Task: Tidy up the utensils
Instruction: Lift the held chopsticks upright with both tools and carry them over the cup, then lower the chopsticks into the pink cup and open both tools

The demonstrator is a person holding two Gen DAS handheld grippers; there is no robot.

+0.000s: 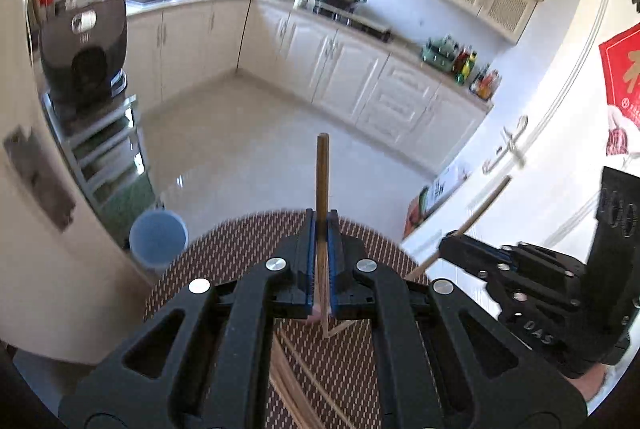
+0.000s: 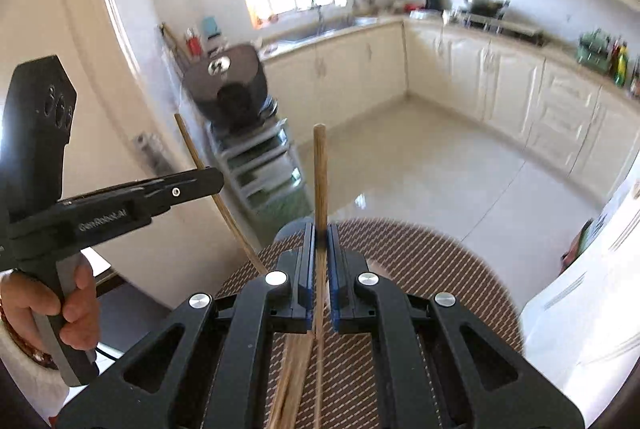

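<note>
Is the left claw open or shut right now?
Shut. The left claw has its two pads clamped on a wooden chopstick that sticks out past them.

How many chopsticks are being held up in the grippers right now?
2: one chopstick clamped in the left gripper, another chopstick in the right gripper. More lie piled on the mat, partly hidden.

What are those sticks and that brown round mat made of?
The chopstick in the left gripper looks like dark wood or bamboo: matt brown, faint grain. The right gripper's chopstick looks alike, paler. The mat seems woven, perhaps vinyl or fibre: a fine brown-and-cream weave.
</note>
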